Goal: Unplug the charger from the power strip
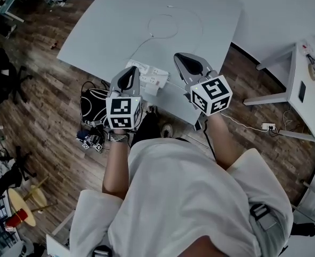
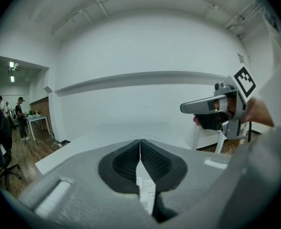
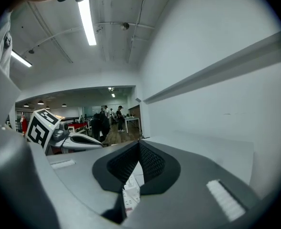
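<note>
Plainly closed and empty on both sides: left gripper [image 1: 129, 75] with jaws pressed tip to tip, nothing between; right gripper [image 1: 186, 62] likewise. Just beyond and below, between the two, one white power strip [image 1: 148, 73] flat on the table [image 1: 109, 25] close to its near edge, long axis running across from left gripper to right. Glimpsed also through the gap under each pair of jaws. One white charger [image 1: 152, 88], apparently, at the strip's near side, somewhat nearer the left gripper, though hard to make out. One thin white cable [image 1: 163, 27] looping away further up the table. Judged: approach only, with jaws to be parted before any grip or pull.
</note>
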{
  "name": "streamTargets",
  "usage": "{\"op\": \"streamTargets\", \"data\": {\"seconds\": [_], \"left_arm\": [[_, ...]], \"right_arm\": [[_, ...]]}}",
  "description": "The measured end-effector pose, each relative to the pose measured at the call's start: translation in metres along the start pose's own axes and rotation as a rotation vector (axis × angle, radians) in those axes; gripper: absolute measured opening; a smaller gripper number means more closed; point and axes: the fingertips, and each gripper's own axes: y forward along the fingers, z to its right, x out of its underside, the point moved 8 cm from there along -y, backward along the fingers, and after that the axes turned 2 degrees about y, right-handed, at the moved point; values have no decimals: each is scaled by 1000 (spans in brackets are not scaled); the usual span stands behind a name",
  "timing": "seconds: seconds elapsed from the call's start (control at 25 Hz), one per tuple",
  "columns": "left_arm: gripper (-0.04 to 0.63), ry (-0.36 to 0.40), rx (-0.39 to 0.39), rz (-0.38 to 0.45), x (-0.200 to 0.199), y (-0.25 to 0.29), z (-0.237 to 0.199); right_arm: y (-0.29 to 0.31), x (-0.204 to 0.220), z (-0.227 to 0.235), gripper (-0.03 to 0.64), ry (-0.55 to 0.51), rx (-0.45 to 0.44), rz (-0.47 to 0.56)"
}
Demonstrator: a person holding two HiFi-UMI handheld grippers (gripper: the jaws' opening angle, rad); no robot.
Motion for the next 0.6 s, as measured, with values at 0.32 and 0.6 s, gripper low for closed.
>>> {"op": "streamTargets", "data": {"seconds": [0.32,0.6], "left_arm": [[23,-49,9,-82,34,23,-8],[46,-70,21,-112,48,41,-15]], "right_arm": [[30,24,7,2,27,-32,-65],[55,47,10,2,23,-37,-130]]}}
